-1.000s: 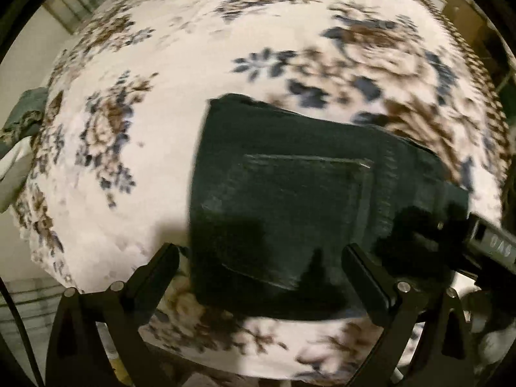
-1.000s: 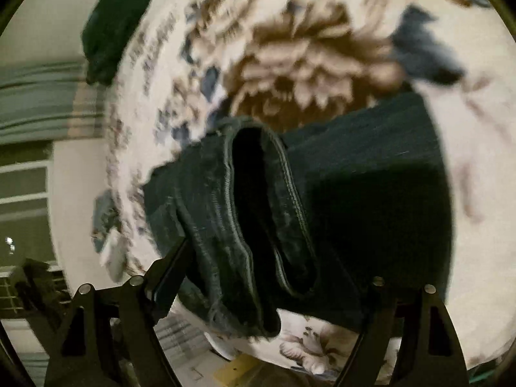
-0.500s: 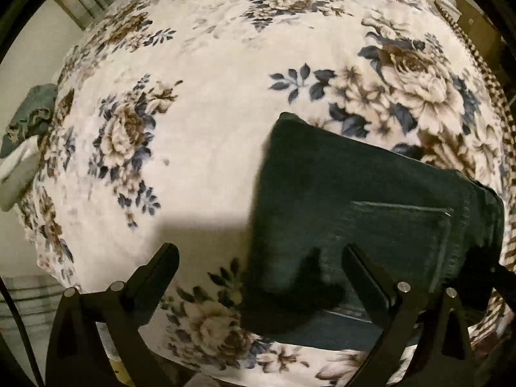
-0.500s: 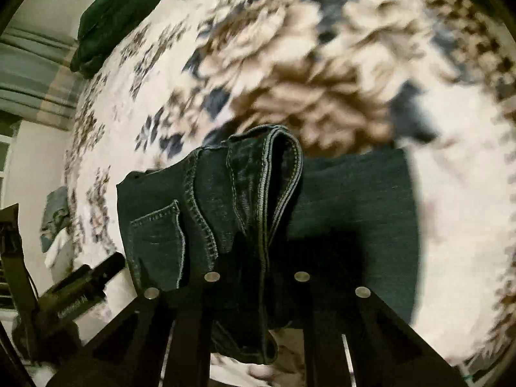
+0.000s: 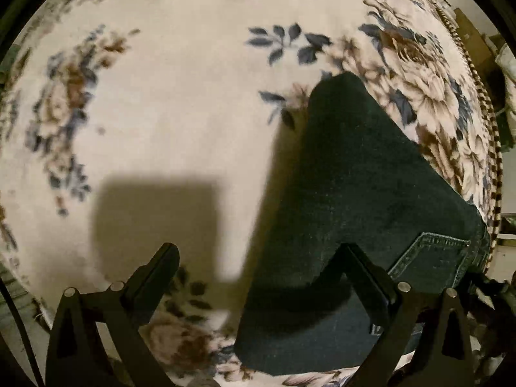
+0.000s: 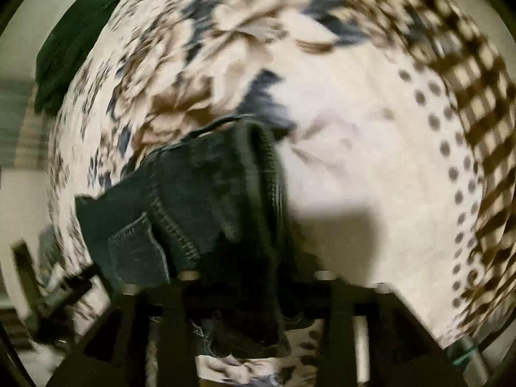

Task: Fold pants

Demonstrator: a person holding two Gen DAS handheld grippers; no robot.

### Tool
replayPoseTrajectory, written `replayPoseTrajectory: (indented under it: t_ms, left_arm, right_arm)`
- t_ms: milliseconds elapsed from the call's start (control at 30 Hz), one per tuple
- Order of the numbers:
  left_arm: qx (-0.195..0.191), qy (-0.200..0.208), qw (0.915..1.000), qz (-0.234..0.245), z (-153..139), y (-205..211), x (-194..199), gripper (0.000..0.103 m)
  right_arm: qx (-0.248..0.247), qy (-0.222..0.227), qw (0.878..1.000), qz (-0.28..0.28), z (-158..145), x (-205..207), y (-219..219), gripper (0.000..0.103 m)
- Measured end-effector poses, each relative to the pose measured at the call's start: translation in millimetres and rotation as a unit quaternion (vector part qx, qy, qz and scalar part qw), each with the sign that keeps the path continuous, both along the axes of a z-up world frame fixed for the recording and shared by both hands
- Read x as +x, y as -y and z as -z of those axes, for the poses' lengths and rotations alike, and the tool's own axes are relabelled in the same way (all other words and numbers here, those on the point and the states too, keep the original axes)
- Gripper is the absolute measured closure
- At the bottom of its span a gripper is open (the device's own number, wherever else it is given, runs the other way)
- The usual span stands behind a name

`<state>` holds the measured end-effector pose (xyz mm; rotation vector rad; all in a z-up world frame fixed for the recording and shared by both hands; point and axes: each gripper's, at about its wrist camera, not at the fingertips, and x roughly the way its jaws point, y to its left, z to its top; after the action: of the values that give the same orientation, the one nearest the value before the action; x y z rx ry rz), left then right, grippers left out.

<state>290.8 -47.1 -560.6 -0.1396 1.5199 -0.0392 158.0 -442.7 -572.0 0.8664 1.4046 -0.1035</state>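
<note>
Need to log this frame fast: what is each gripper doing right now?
Left gripper: open, holding nothing.
Right gripper: shut on the jeans.

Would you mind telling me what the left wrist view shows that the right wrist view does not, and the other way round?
Only the left wrist view shows the left tongs open, one finger over the folded jeans, and the smooth folded face of the denim.

Only the right wrist view shows the right tongs shut on the jeans' bunched waistband, plus a dark green garment at the bed's far end.

Both show the jeans' back pocket and the floral blanket.
</note>
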Motion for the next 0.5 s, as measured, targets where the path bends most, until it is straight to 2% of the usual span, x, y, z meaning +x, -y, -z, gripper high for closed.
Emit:
replayPoseTrajectory:
  t_ms: [33,67,100,233,333,400,467,500]
  left_arm:
    - [-0.010,-0.003,0.9999,0.002,4.4,-0.5,1.5,0.000]
    - [-0.027,-0.006,0.9996,0.003,9.8,-1.2,3.6,0.000]
    - [-0.037,-0.008,0.9993,0.003,13.4,-1.5,4.7,0.000]
    - [-0.075,-0.016,0.9970,0.012,27.3,1.9,9.2,0.000]
    - [-0.099,-0.022,0.9946,0.023,38.5,6.1,11.2,0.000]
    - [-0.110,-0.022,0.9935,0.020,46.1,4.6,10.9,0.000]
    - [-0.125,-0.022,0.9917,0.022,46.3,5.6,12.9,0.001]
    - [-0.127,-0.018,0.9913,0.029,44.2,7.0,12.4,0.017]
  right_arm:
    - [0.017,0.004,1.000,0.019,0.5,-5.1,7.1,0.033]
    - [0.029,0.006,0.999,0.035,1.4,-12.9,14.7,0.015]
    - [0.033,0.006,0.999,0.041,2.7,-17.6,17.0,0.011]
    - [0.104,0.007,0.994,0.039,32.1,-32.6,9.7,0.010]
    - [0.157,0.004,0.987,0.021,67.2,-28.3,-8.6,0.007]
    - [0.161,0.012,0.987,0.015,77.4,-20.1,-17.4,0.000]
    - [0.158,0.014,0.987,0.019,78.3,-16.3,-18.8,0.000]
    - [0.155,0.016,0.988,0.022,75.8,-17.0,-18.5,0.003]
